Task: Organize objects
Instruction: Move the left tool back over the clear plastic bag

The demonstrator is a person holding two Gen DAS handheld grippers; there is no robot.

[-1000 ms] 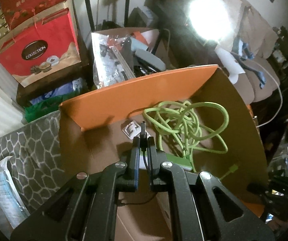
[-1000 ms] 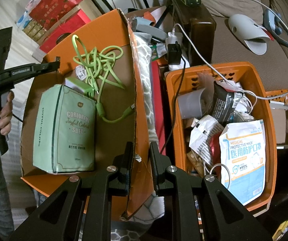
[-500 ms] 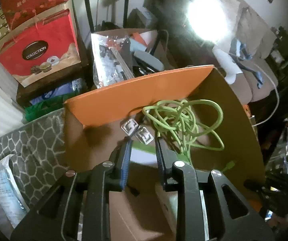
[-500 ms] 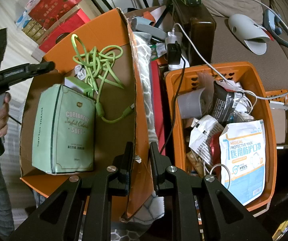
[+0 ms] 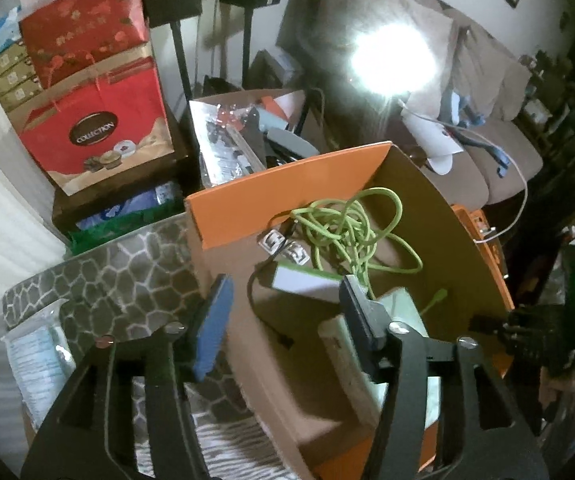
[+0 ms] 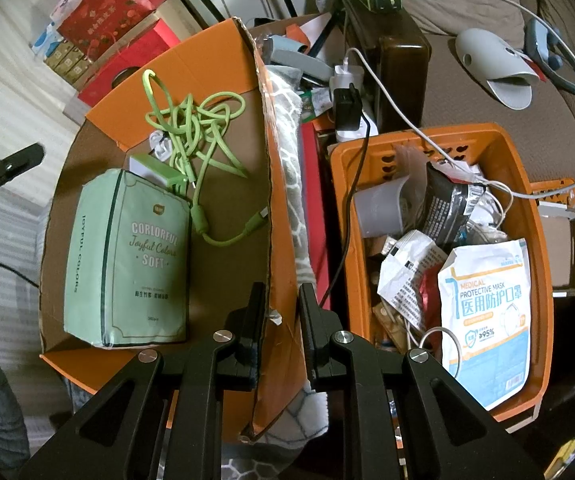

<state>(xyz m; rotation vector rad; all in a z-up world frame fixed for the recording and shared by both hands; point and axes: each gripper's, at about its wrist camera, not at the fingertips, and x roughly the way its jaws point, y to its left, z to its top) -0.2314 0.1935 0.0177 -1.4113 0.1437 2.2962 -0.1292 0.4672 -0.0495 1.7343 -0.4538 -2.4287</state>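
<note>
Left wrist view
- Left gripper [image 5: 283,312]: I read the jaws as opening, spread wide, with nothing pinched between the pads.
- Cardboard box [image 5: 287,176]: directly ahead of and below the fingers; its orange flap stands at the far side.
- Green cable [image 5: 343,232]: ahead of the fingertips, a loose tangle with no single long axis; one plug end trails toward the right finger.
- White plugs [image 5: 285,246]: two, just beyond the gap between the fingers, beside the tangle.

Right wrist view
- Right gripper [image 6: 281,320]: jaws pressed nearly together, pinching the box's near side wall; I judge it is steadying the box.
- Tissue pack [image 6: 127,256]: left of the fingers, inside the box, long axis running away from me.
- Orange basket [image 6: 527,184]: right of the fingers, full of unsorted packets, the mask packet [image 6: 487,312] nearest.

Next move
- Nearer hand: the left is free but across the box; the basket lies on the right gripper's side.
</note>
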